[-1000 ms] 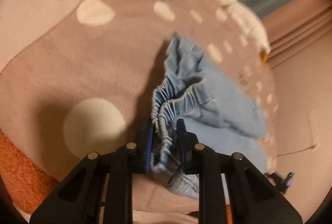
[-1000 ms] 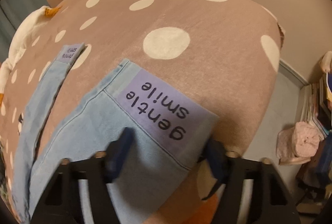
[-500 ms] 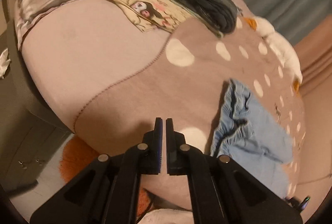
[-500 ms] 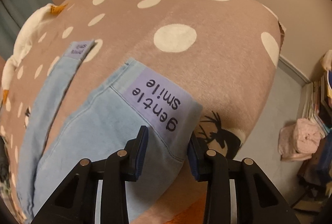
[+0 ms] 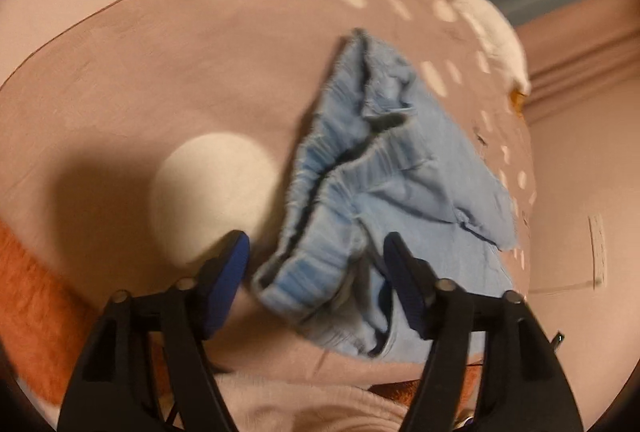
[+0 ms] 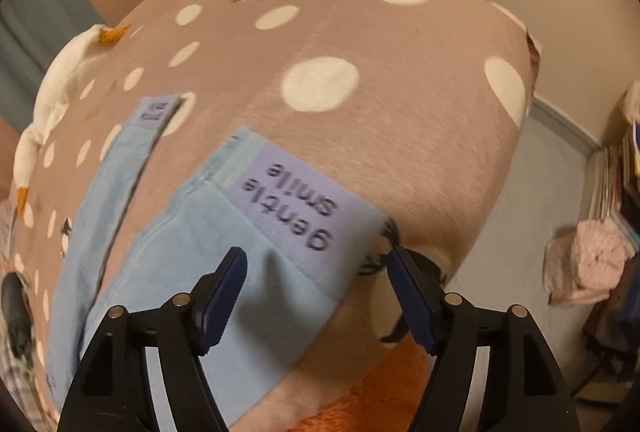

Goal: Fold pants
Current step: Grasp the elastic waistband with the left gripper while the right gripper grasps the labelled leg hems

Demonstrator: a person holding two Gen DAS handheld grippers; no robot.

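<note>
- Between the left gripper's point(image 5: 316, 288) opening jaws lies the pale-blue pants' point(image 5: 384, 191) gathered waistband — pads clear of it, on the dotted blanket point(image 5: 160, 79).
- Under the right gripper point(image 6: 316, 296), jaws opening, untouched — only this view shows the "gentle smile" cuff patch point(image 6: 304, 203).

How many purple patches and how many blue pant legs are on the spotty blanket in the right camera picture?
Purple fabric patches: 2
Light blue pant legs: 2
Total: 4
</note>
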